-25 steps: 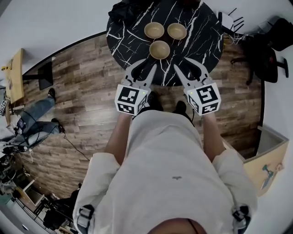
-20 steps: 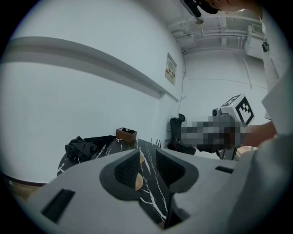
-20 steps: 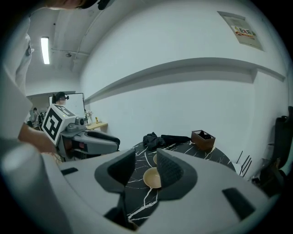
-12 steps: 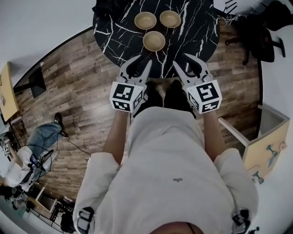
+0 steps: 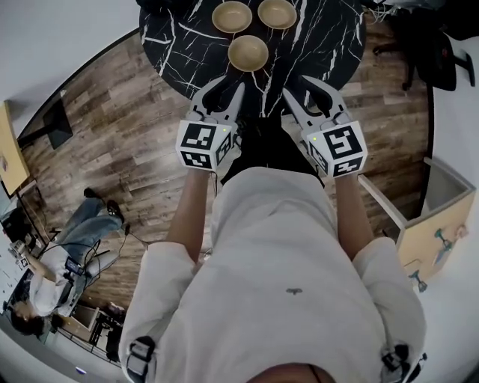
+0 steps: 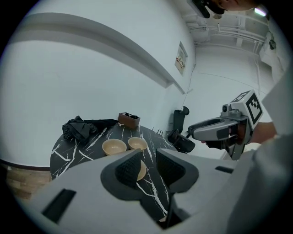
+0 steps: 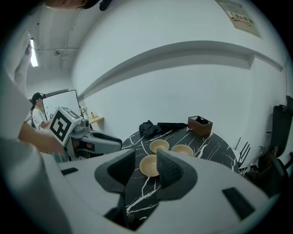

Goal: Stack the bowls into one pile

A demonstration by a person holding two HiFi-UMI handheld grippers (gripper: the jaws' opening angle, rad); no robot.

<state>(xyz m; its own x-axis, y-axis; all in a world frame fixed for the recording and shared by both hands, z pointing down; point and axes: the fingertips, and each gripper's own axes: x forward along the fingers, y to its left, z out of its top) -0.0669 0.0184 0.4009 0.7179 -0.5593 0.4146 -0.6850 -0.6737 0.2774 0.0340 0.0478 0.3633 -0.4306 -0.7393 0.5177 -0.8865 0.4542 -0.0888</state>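
The right gripper (image 7: 145, 167) has its fingers (image 7: 171, 171) spread wide with nothing between them. They have just been opening that last bit, so to my eye it is being readied for a grab. The left gripper (image 6: 150, 160) also stands with its fingers apart and empty. Both grippers sit lower and closer to the near edge of the bench (image 5: 322, 45) than a second ago, and the bowls now lie nearer the top of the head view. The reach looks begun, though no bowl is touched yet. The nearest bowl (image 5: 248, 52) sits ahead of both grippers, roughly between their lines and well clear of them. A second bowl (image 5: 232, 16) and a third bowl (image 5: 278, 13) stand side by side just behind it. All three are upright and separate, none stacked.
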